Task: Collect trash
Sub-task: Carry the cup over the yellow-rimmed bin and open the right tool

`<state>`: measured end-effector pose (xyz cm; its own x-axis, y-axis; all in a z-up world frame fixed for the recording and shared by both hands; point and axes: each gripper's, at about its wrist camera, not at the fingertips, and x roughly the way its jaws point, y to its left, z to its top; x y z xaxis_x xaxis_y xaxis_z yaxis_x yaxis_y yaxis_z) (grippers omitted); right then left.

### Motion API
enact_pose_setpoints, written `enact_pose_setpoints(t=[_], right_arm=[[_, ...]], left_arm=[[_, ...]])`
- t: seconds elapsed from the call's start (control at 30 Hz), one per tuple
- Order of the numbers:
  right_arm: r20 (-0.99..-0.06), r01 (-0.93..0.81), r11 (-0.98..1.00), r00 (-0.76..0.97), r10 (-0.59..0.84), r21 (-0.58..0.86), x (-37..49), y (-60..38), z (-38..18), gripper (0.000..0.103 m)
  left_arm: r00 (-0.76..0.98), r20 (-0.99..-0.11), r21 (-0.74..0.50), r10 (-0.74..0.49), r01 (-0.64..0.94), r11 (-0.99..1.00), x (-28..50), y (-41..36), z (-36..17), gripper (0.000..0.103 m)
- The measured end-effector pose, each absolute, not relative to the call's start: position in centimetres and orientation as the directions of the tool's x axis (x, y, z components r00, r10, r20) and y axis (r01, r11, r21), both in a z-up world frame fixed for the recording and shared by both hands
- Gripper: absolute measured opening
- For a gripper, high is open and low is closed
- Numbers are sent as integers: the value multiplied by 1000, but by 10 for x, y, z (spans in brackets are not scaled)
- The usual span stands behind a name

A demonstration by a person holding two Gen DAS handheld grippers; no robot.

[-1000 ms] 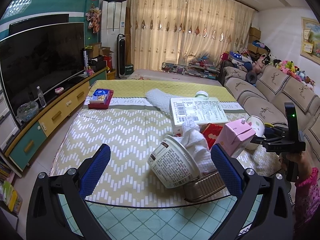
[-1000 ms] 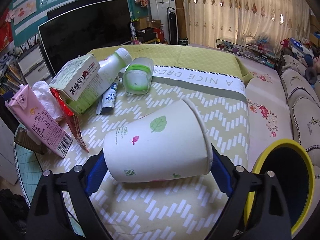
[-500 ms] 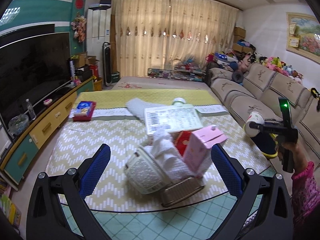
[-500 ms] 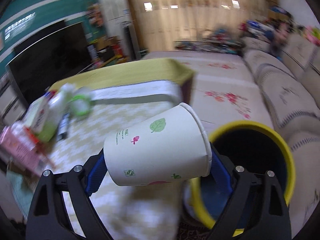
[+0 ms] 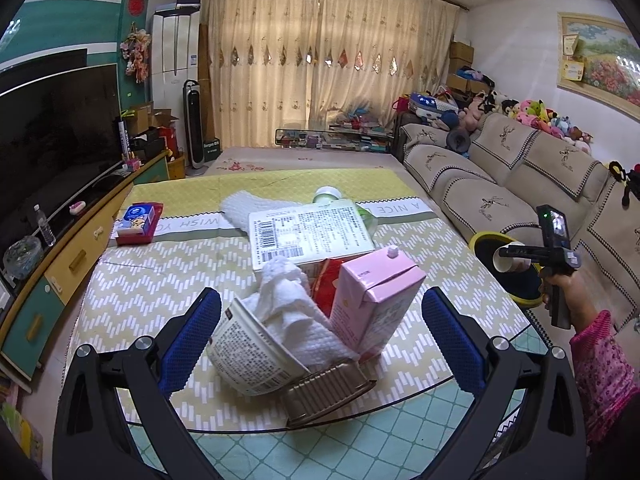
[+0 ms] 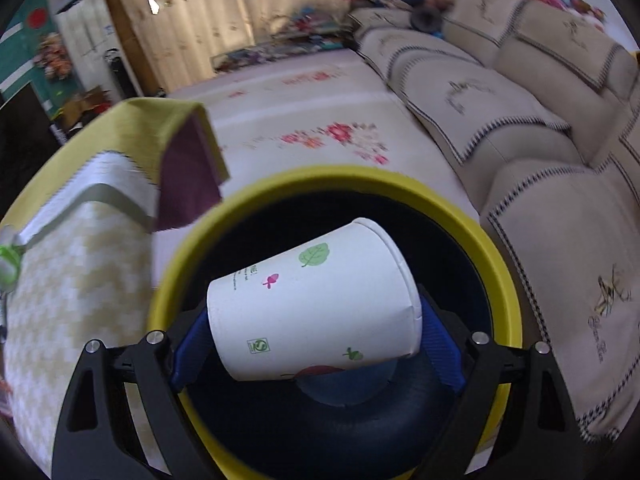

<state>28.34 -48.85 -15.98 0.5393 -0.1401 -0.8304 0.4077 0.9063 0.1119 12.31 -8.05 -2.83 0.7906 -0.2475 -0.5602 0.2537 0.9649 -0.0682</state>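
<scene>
My right gripper (image 6: pixel 316 344) is shut on a white paper cup (image 6: pixel 316 300) with leaf prints, held sideways right over the mouth of a dark bin with a yellow rim (image 6: pixel 508 280). In the left wrist view the same cup (image 5: pixel 510 258) and right gripper (image 5: pixel 520 254) hang over the bin (image 5: pixel 486 240) off the table's right edge. My left gripper (image 5: pixel 320 340) stands open near the table's front edge, around a trash pile: a tipped noodle bowl (image 5: pixel 248 352), white tissue (image 5: pixel 288 304), a pink carton (image 5: pixel 376 300) and a metal tin (image 5: pixel 328 392).
A white flat box (image 5: pixel 308 232), a green-white bottle (image 5: pixel 328 194), a white cloth (image 5: pixel 240 208) and a red-blue pack (image 5: pixel 138 224) lie farther back on the table. A sofa (image 5: pixel 500 184) runs along the right, a TV cabinet (image 5: pixel 60 256) along the left.
The right gripper has swung with the cup from above the table to above the bin and tilted downward. The left gripper has shifted slightly, so the trash pile sits more centred between its fingers.
</scene>
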Motion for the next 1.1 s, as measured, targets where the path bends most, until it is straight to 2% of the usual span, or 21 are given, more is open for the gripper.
enact_pose_setpoints(t=[0.13, 0.2, 0.23, 0.77, 1.1], right_arm=[[-846, 433, 896, 511, -153, 100, 282, -496, -176, 87], [-849, 437, 894, 504, -157, 94, 281, -498, -179, 96], [-850, 438, 894, 503, -158, 93, 281, -498, -179, 96], [-828, 400, 907, 548, -120, 133, 271, -477, -163, 96], [-819, 361, 920, 567, -85, 155, 269, -458, -156, 96]], left_arm=[[781, -571, -59, -253, 268, 962, 128, -89, -30, 99], [777, -574, -55, -258, 277, 959, 130, -94, -30, 99], [776, -574, -54, -262, 284, 957, 131, -96, -30, 99], [725, -599, -76, -339, 370, 926, 149, -119, -40, 99], [724, -597, -48, -346, 398, 916, 168, -134, -49, 97]])
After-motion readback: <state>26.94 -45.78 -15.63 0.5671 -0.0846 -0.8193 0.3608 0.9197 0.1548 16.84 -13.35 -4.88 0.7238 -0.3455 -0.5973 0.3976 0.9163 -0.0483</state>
